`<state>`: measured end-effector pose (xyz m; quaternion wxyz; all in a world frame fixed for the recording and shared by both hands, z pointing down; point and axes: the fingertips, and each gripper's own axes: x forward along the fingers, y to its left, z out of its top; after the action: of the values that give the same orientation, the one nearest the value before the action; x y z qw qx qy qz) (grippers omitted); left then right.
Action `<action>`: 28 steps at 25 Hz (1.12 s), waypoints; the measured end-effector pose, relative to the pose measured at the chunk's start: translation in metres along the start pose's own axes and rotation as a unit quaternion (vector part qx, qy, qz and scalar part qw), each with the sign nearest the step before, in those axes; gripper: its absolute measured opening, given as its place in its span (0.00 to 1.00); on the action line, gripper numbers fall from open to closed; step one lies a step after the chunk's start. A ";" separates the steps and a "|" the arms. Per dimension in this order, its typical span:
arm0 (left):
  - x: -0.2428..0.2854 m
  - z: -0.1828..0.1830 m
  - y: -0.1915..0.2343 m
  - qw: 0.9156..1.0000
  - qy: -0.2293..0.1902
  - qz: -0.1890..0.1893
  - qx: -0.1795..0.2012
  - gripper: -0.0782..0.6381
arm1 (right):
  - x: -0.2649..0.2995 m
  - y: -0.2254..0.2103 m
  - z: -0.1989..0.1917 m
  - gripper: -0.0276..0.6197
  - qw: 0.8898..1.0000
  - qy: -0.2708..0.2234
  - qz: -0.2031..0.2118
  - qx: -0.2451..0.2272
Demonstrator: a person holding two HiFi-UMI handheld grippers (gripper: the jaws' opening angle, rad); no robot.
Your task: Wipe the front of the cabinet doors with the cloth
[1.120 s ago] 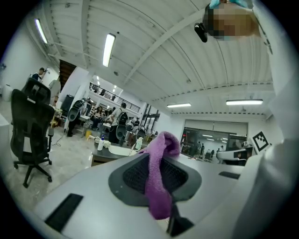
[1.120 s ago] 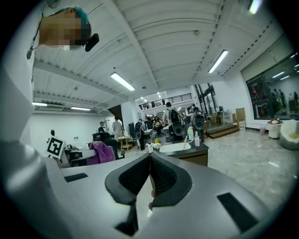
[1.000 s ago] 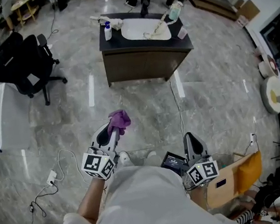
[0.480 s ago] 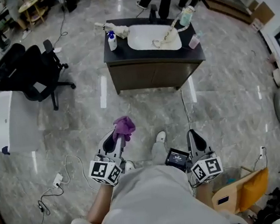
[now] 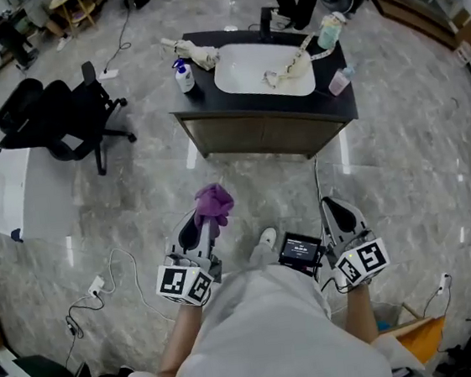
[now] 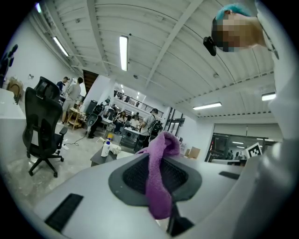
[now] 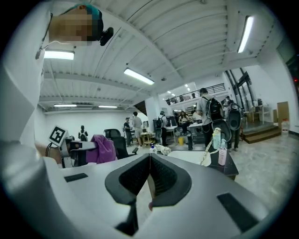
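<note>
Across the grey floor from the cabinet, cloth in grip and well short of the doors.

At lower left of the head view, clamps the purple cloth in the left gripper, jaws narrow on the fabric, with a bunch poking past the tips and, in the left gripper view, a strip draped down between the pads. At lower right, holds the right gripper with jaws pressed together and nothing between them. At upper centre of the frame, faces the brown doors from well apart, under a dark top carrying a white basin and a spray bottle near its left end. At upper left, shows a black office chair; at lower left, a white cable trailing over the floor.
</note>
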<state>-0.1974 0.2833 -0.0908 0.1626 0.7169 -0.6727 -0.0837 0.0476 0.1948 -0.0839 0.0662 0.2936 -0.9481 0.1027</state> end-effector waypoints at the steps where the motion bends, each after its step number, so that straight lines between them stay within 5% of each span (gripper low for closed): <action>1: 0.006 -0.002 -0.003 1.000 0.001 0.003 -0.005 0.19 | 0.004 -0.010 0.000 0.09 1.000 0.001 0.015 -0.004; 10: 0.054 -0.028 0.025 0.999 0.050 0.002 -0.002 0.19 | 0.061 -0.068 0.019 0.09 0.998 -0.023 0.053 -0.023; 16: 0.122 -0.051 0.070 0.995 0.087 -0.041 -0.009 0.19 | 0.124 -0.094 0.015 0.09 0.999 -0.024 0.018 -0.017; 28: 0.240 -0.148 0.186 0.986 0.147 -0.073 -0.009 0.19 | 0.256 -0.086 -0.123 0.09 0.998 0.051 -0.023 0.033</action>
<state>-0.3018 0.0553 0.1356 0.2595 0.7668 -0.5870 0.0046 -0.1048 0.0149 0.0964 0.1072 0.3113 -0.9327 0.1475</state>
